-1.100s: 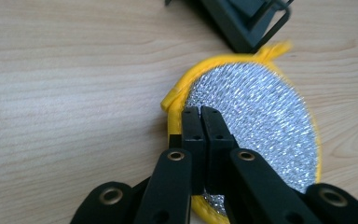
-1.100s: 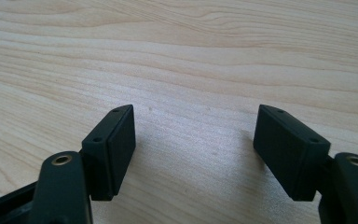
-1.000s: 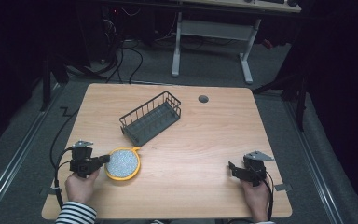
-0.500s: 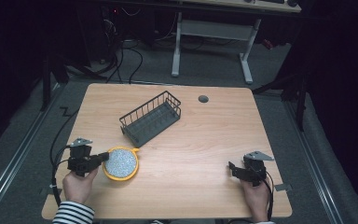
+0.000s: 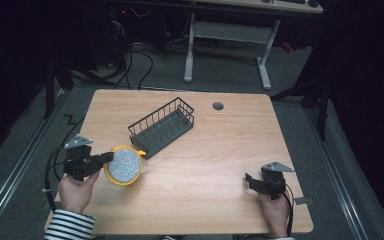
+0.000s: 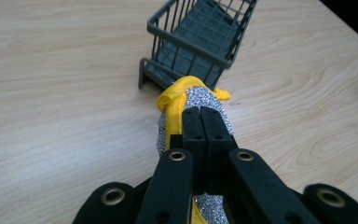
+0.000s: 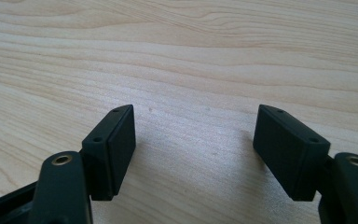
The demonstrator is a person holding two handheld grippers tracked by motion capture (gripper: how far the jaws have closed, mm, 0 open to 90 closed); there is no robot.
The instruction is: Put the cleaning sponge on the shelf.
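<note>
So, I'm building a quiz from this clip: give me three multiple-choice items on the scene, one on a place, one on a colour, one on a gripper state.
1. Where is the wire basket?
A. on the floor
B. on the table, just beyond the scrubber
C. in the right gripper

2. What colour rims the glittery scrubber?
A. yellow
B. red
C. green

3. How do the right gripper's jaws stand?
A. shut on the scrubber
B. shut on nothing
C. open over bare wood

Answers: 1 B, the high view shows it on the table past the scrubber. 2 A, yellow edge. 3 C, jaws apart with only wood between.
</note>
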